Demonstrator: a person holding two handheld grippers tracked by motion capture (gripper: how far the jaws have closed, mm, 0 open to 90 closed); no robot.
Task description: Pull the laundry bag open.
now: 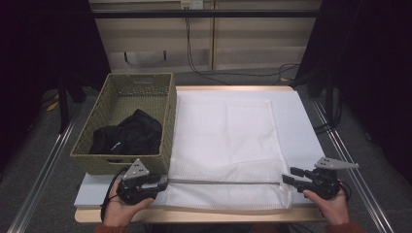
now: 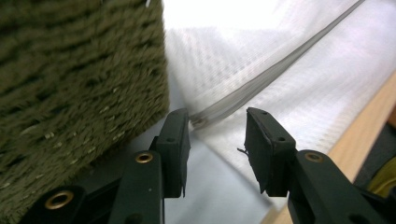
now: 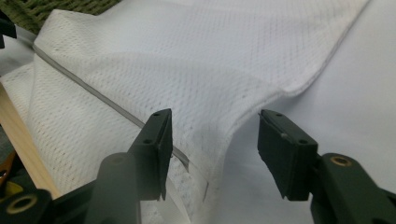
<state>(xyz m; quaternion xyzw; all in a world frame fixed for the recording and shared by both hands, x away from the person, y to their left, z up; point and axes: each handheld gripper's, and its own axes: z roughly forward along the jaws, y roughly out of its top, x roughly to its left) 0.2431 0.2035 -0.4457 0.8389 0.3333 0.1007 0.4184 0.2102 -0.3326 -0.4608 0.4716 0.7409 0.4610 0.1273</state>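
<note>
On the table (image 1: 301, 121) I count one white mesh bag (image 1: 223, 141) lying flat, its single grey zipper (image 1: 223, 183) running along the near edge between my two grippers. Left gripper (image 1: 163, 183) sits at the zipper's left end, jaws spread with that end in the gap and no pad pressing; right gripper (image 1: 286, 177) is at the bag's right corner, jaws spread wide, holding nothing. One woven basket (image 1: 167, 116) beside the bag holds one black garment (image 1: 128, 133).
</note>
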